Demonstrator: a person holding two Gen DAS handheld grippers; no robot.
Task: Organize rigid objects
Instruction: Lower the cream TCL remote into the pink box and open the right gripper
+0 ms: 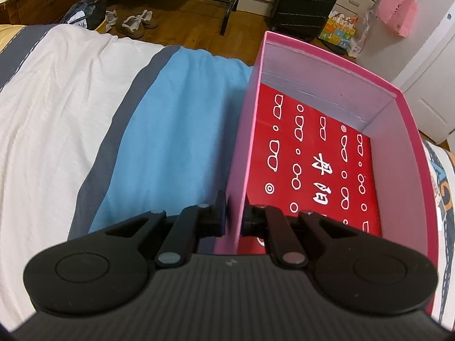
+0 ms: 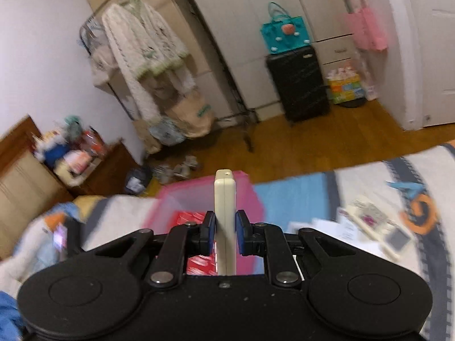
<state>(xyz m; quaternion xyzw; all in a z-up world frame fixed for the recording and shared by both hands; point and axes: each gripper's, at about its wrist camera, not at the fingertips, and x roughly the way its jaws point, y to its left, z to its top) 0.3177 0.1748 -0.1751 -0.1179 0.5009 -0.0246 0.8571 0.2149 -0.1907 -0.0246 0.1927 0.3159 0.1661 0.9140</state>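
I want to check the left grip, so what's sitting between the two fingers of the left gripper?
In the left wrist view, the near side wall of the pink box stands between the left gripper's fingers, one outside, one inside.

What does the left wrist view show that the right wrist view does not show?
Only the left wrist view shows the left gripper shut on the side wall of the pink box, one finger outside and one inside, and the red patterned sheet sharply on the box floor.

Only the right wrist view shows the right gripper shut on a cream flat object held on edge, plus loose items on the bedding, blurred.

Both show the pink box on the bed, the black suitcase and the shoes on the wooden floor.
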